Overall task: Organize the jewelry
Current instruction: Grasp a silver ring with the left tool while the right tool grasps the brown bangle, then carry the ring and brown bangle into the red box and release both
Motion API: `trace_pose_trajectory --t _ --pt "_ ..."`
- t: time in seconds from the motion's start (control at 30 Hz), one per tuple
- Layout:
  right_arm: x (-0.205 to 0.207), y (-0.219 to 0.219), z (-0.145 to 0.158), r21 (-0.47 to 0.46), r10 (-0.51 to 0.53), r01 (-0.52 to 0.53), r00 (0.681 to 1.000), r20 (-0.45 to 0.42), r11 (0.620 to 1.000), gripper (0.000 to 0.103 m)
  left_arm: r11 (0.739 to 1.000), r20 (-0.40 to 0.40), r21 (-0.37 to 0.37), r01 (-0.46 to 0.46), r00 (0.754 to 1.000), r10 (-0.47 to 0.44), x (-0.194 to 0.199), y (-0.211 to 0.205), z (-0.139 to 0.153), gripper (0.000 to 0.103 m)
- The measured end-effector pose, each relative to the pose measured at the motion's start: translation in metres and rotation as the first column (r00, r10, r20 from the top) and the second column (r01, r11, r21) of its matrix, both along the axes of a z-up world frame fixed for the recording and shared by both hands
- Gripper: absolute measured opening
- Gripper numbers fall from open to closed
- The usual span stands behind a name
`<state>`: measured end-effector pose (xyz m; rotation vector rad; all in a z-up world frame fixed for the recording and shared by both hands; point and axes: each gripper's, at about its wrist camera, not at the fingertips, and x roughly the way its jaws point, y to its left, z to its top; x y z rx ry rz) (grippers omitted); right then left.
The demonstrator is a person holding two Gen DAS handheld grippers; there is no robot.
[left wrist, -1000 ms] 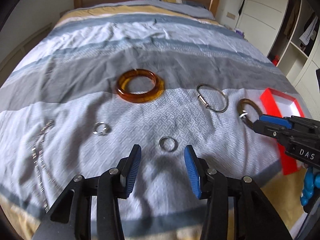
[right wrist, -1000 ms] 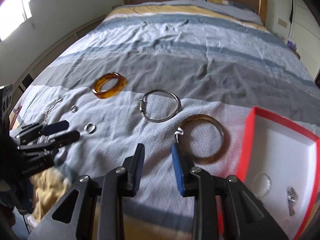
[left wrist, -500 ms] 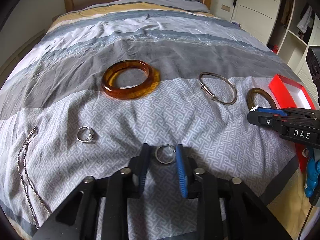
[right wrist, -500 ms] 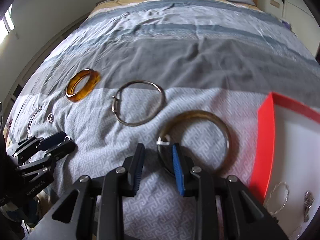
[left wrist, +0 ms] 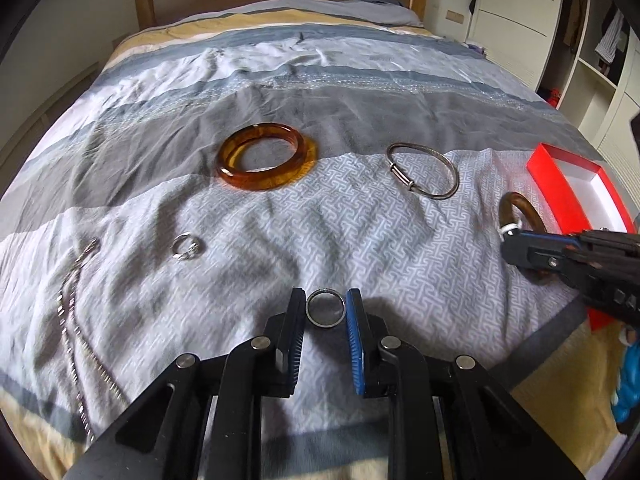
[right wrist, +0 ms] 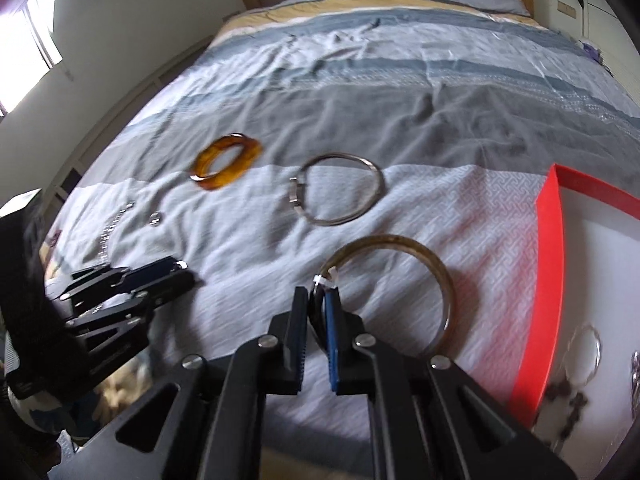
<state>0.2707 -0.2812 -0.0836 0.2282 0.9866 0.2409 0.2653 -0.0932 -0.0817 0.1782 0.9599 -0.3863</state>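
- The bed (left wrist: 328, 92) carries a striped grey, blue and yellow duvet; no writing reads clearly anywhere.
- A red box (right wrist: 548, 280) with a white inside lies at the bed's right edge.
- The left gripper (left wrist: 325, 312) is narrowed onto a plain silver ring (left wrist: 325, 307) near the foot edge.
- The right gripper (right wrist: 318, 312) is clamped on a brown bangle (right wrist: 436, 268), just beside the box.
- An amber bangle (left wrist: 266, 156) and a silver wire bangle (left wrist: 424, 170) lie mid-bed.

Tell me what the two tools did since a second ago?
The left tool closed around the plain silver ring. The right tool moved onto the brown bangle and clamped its rim. The amber bangle, silver bracelet, chain and red box stayed put.
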Motion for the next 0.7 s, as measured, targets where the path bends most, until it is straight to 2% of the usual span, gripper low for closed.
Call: trace_pose_trajectory --t 0.4,0.7 --pt "-0.067 0.019 0.075 -0.001 0.061 -0.062 0.992 0.115 0.998 0.008 0.999 0.088 -0.033 -0.012 0.996 0.015 -0.053 0.010 0.069 0.020" --pt "-0.108 -0.009 0.119 -0.033 0.022 -0.015 0.980 0.200 0.999 0.008 0.994 0.147 -0.097 0.041 0.989 -0.026 -0.082 -0.017 0.112 0.020"
